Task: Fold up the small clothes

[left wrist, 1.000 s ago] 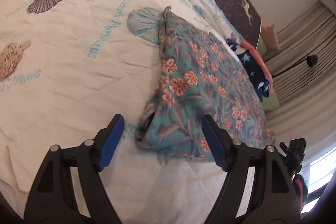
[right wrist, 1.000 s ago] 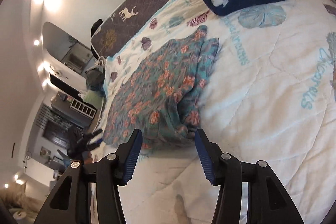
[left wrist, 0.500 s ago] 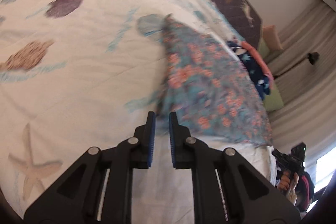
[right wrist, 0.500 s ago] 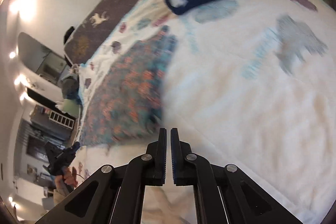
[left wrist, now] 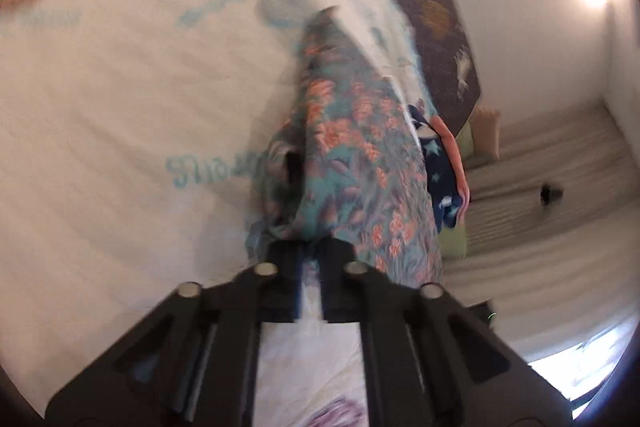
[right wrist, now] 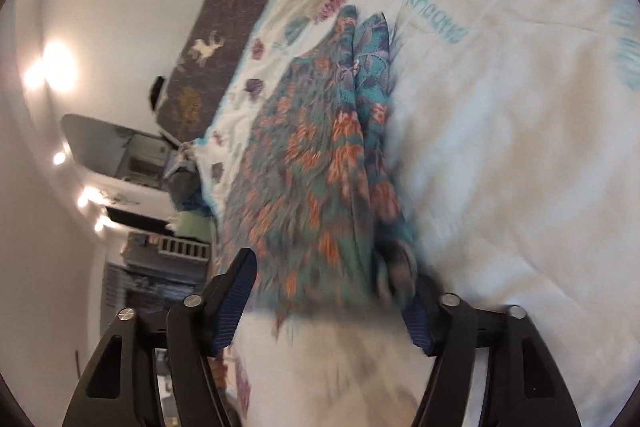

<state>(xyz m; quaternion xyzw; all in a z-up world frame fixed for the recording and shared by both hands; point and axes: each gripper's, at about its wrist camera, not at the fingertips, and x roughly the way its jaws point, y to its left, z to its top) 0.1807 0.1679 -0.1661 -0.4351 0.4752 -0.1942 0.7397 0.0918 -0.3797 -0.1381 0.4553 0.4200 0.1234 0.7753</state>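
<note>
Left wrist view: my left gripper [left wrist: 310,259], spread a second ago, now has its fingers clenched on the near hem of the floral garment [left wrist: 360,155] on the bed [left wrist: 120,87], so one corner is secured. Right wrist view: my right gripper [right wrist: 326,307], closed and empty half a second ago, now stands released, straddling the garment's other near corner, so I can't fold yet.

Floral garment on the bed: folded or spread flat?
Folded, at least partly: the floral garment lies as a narrow strip, with one layer doubled over another along its right edge.
</note>
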